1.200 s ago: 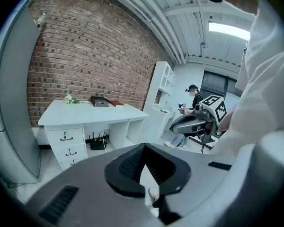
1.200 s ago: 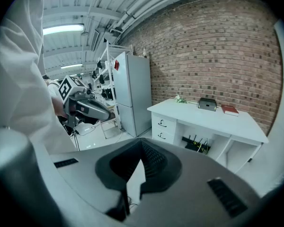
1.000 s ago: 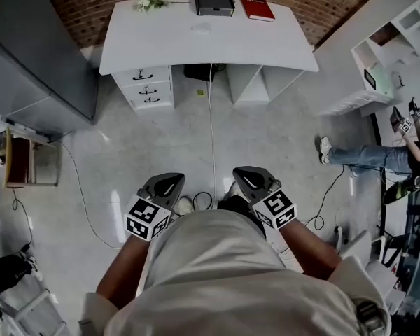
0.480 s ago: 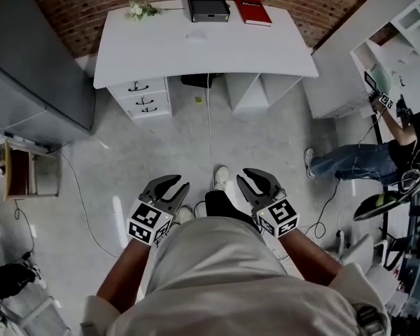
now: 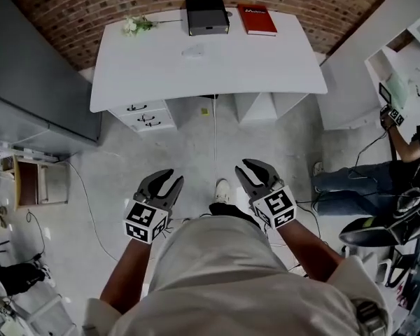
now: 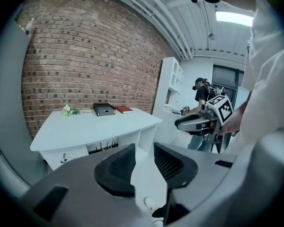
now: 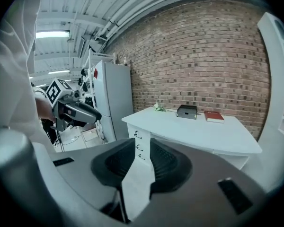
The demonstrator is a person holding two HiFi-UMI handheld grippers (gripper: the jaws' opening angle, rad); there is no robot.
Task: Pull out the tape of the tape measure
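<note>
Though too small to confirm as the tape measure, a small pale object [image 5: 194, 50] lies on the white surface [image 5: 266, 68], well ahead of both tongs. A black box [image 5: 207, 15] and a red book [image 5: 257, 19] sit beyond it. The left tongs [image 5: 173, 178] have just been opening, with nothing between them. The right tongs [image 5: 241, 166] stand apart, also empty.

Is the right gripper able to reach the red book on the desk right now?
Probably not yet: the right gripper hangs open over the floor, short of the desk, and the red book lies at its far edge. Nothing blocks the way; stepping closer should do.
</note>
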